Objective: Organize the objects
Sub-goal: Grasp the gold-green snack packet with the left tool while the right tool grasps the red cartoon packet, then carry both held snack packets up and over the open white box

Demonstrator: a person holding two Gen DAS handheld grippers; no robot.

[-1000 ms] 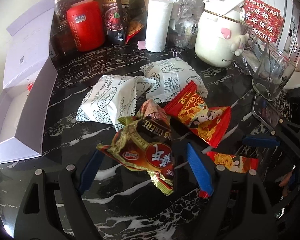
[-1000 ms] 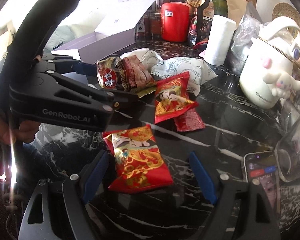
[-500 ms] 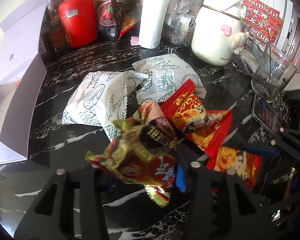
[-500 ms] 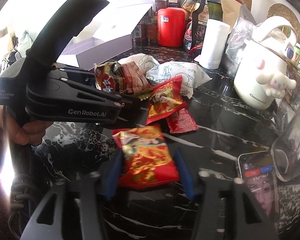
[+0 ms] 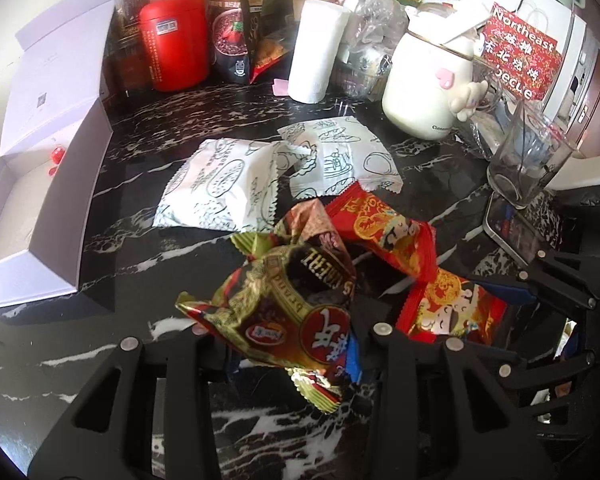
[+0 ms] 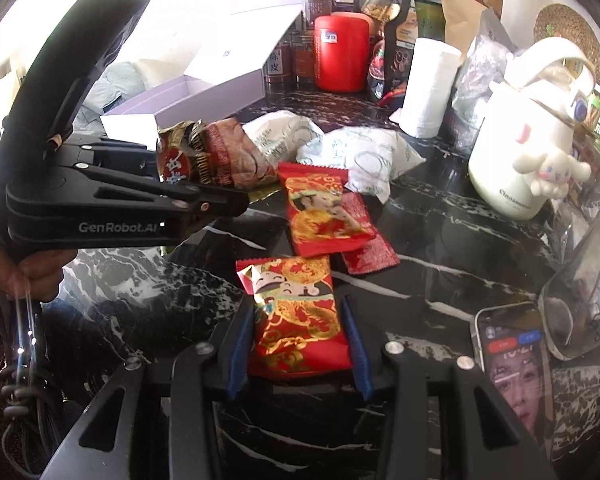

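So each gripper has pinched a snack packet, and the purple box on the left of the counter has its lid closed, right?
Not quite: the purple box stands open, lid raised, as the left wrist view shows. The left gripper does pinch the brown-gold packet and the right gripper the red packet.

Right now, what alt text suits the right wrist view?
The right tongs have just closed on a red snack packet on a black marble counter. To their left, the left tongs hold a crumpled brown packet.
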